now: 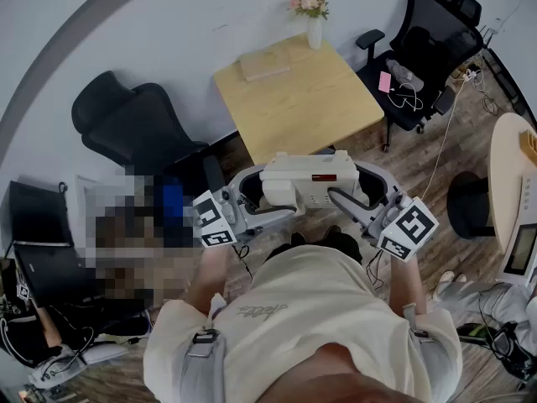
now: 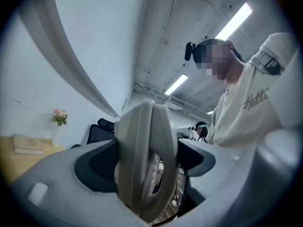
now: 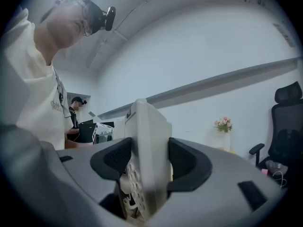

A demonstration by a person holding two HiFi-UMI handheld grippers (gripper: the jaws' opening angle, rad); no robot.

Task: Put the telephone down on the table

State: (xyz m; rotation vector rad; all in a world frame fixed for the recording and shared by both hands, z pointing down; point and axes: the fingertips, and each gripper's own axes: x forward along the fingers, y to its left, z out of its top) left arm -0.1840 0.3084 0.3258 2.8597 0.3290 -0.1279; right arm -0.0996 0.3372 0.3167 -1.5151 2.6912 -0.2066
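Note:
A cream desk telephone (image 1: 306, 180) hangs in the air in front of the person, held from both ends. My left gripper (image 1: 254, 193) is shut on its left end, where the handset (image 2: 144, 160) fills the space between the dark pads. My right gripper (image 1: 357, 198) is shut on the right end, its pads pressed on the telephone's body (image 3: 147, 162) with the keypad facing down. The wooden table (image 1: 295, 95) stands ahead, beyond the telephone, in the head view.
On the table sit a flower vase (image 1: 313, 19) at the far corner and a flat book (image 1: 264, 61). Black office chairs stand to the left (image 1: 138, 128) and right (image 1: 424, 53). A round white table (image 1: 508, 183) is at the right edge.

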